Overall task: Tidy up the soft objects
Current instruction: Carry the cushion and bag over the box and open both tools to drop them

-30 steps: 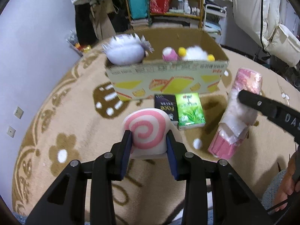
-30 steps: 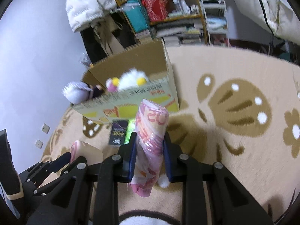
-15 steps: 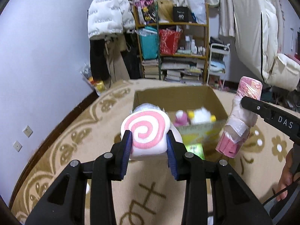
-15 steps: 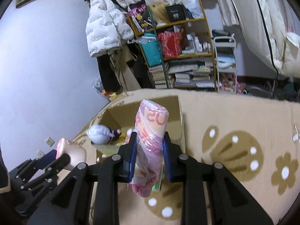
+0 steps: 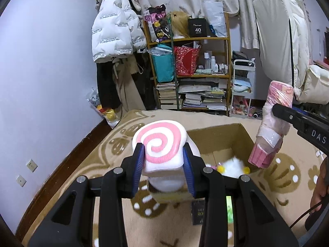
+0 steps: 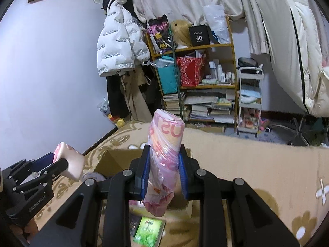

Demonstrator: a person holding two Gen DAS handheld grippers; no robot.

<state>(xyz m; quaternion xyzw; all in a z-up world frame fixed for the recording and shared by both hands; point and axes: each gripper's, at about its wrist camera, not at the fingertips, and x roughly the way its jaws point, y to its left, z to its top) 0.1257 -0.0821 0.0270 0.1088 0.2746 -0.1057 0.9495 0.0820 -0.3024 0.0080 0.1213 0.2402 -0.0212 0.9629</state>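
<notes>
A: The left gripper (image 5: 163, 165) is clamped on the pink-swirl squishy toy (image 5: 161, 144), held in the air just short of the cardboard box (image 5: 218, 138). The right gripper (image 6: 164, 176) is pinched tight on the pink plastic-wrapped roll (image 6: 165, 144), also aloft near the box.

B: So how far along does that put the task?

A: Partway, by the look of it. A white fluffy plush (image 5: 234, 166) with yellow bits already lies inside the box; these two soft things are not yet in.

B: Anything in the way?

A: A green tea packet (image 6: 149, 231) and a dark packet (image 5: 198, 212) lie on the carpet (image 6: 257, 164) before the box. The near wall must be cleared.
</notes>
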